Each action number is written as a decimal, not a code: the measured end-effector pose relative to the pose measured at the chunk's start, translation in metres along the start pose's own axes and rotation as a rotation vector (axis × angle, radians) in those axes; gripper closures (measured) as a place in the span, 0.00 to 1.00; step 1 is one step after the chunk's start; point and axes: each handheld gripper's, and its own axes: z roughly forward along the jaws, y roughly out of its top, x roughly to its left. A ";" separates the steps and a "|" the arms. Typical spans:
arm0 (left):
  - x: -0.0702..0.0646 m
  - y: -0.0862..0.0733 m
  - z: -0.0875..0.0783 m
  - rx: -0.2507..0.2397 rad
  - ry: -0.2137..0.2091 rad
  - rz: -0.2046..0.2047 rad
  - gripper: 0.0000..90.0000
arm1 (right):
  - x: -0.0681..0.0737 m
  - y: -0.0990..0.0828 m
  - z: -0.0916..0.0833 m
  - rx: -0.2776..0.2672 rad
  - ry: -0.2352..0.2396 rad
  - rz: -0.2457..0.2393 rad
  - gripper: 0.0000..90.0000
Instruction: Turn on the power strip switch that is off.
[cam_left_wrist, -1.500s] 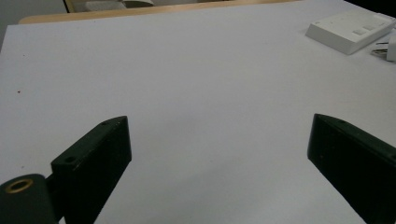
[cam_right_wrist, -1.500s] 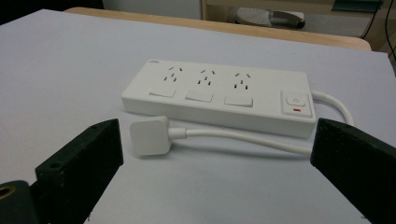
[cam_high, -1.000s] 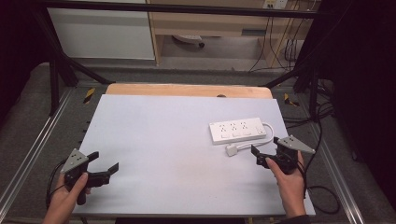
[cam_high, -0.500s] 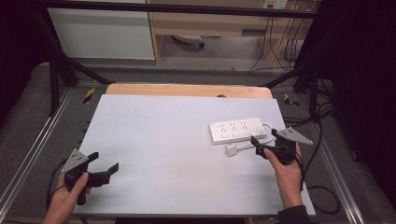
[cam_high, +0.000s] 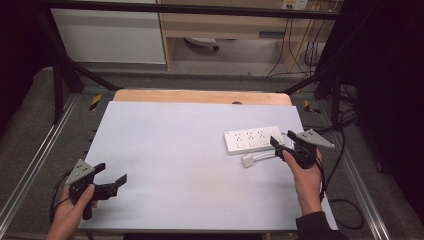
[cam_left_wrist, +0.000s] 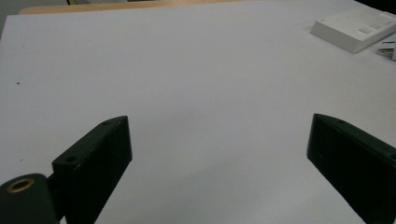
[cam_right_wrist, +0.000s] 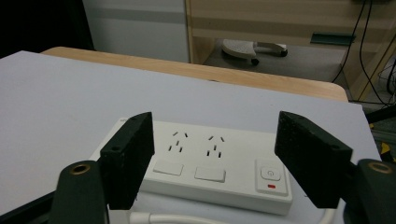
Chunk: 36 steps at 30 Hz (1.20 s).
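right gripper (cam_high: 282, 148): jaws spread wide, held low over the near end of the strip (cam_high: 253, 140), likely lined up to straddle it; nothing between the jaws yet.
strip: white, flat on the table (cam_high: 170, 150) at its right side, sockets up; in the right gripper view its switch (cam_right_wrist: 270, 174) faces the jaws.
plug (cam_high: 249, 161): lies just beside the strip's near edge, cord curling back to it.
left gripper (cam_high: 111, 179): jaws wide, empty, parked at the near left, well apart from the strip, probably waiting.
containers: none seen.
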 end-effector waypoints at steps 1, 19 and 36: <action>0.000 0.000 0.000 0.000 0.000 0.000 0.07 | -0.001 0.000 0.000 -0.003 -0.001 -0.004 0.34; -0.001 -0.001 0.001 0.007 -0.006 -0.009 0.08 | -0.005 0.010 0.007 -0.070 -0.058 0.001 0.64; 0.000 -0.001 0.002 0.013 -0.010 -0.009 0.08 | -0.017 0.011 0.027 -0.017 -0.088 0.031 0.90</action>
